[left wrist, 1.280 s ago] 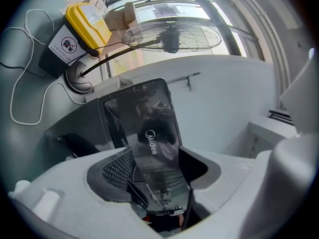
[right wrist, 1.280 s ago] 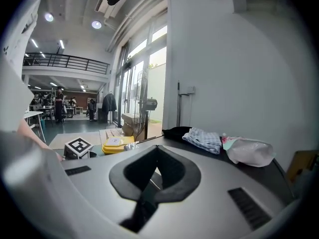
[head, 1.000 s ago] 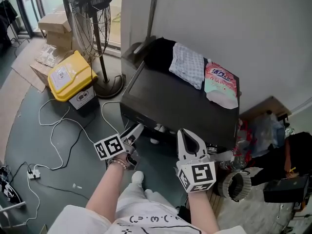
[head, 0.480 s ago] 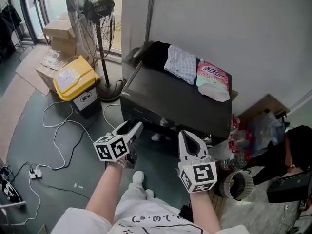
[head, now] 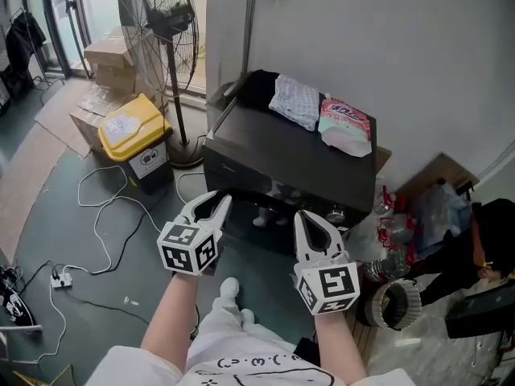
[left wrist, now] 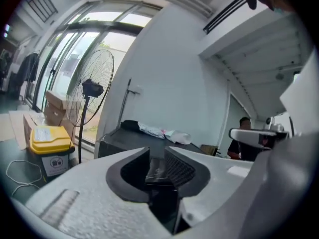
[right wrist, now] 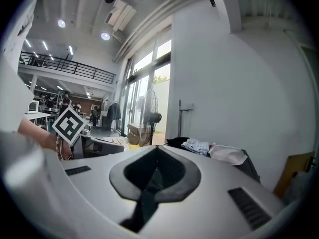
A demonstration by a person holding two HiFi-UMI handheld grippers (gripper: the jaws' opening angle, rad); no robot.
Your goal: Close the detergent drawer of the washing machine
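The black washing machine (head: pixel 282 155) stands against the white wall, and its dark front face (head: pixel 241 185) is turned toward me. On that face I cannot make out the detergent drawer. My left gripper (head: pixel 213 203) hangs in the air in front of the machine's left front corner, touching nothing. Its jaws have just been closing and still leave a narrow gap, with nothing between them (left wrist: pixel 158 153). My right gripper (head: pixel 310 219) floats before the machine's front right part, shut and empty, its tips meeting (right wrist: pixel 157 149).
On the machine's top lie a black cloth (head: pixel 256 87), a checked cloth (head: pixel 294 101) and a pink detergent bag (head: pixel 346 127). A standing fan (head: pixel 161 22), a yellow bin (head: pixel 133 135) and floor cables (head: pixel 105 215) are to the left. Bags and clutter (head: pixel 434 207) fill the right.
Both grippers have risen and drawn back from the machine's front. The left one has rolled so its marker cube faces up, and its jaws have narrowed.
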